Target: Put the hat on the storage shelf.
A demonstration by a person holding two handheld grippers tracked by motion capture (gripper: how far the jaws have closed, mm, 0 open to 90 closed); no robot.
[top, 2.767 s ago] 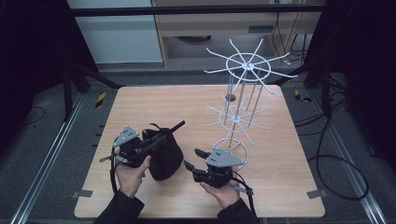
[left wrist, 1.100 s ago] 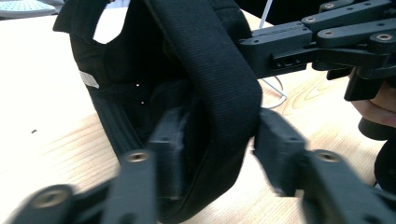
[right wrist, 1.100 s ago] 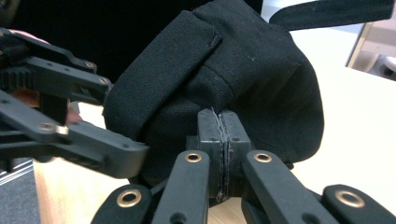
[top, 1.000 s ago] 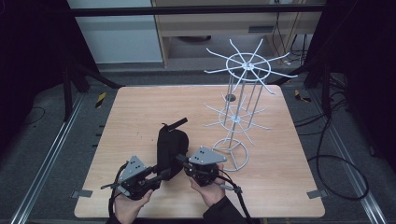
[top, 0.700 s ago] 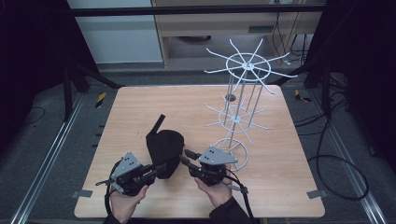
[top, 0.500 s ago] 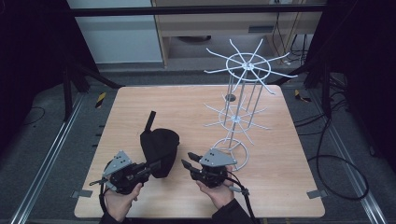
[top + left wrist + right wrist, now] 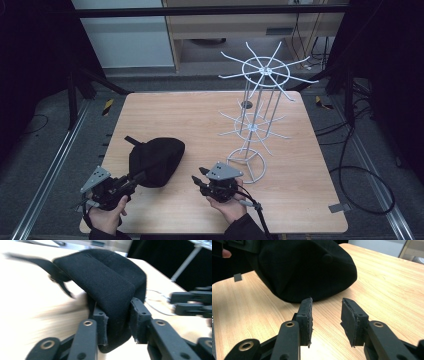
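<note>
**Left claw clamped on the cap, right one just hanging out empty**

So the left gripper (image 7: 117, 322) has its jaws squeezed onto a fold of the black cap (image 7: 110, 287), pinching the fabric edge right between the pads. From the high view that gripper (image 7: 131, 178) sits at the near-left of the wooden table (image 7: 300, 200), held in the person's left hand (image 7: 106, 212), and the cap (image 7: 156, 159) lies just ahead of it, with a strap sticking out toward the far left.

The right gripper (image 7: 325, 315) has its jaws parted with nothing between them, hovering low over the tabletop with the cap (image 7: 307, 267) just in front of its tips. In the high view it's (image 7: 199, 176) near the table's front edge, just right of the cap, held in the right hand (image 7: 227, 207).

Off to the right of that stands a white wire rack (image 7: 257, 105), upright, with spoked tiers and a ring base touching the table close to the right gripper.
</note>
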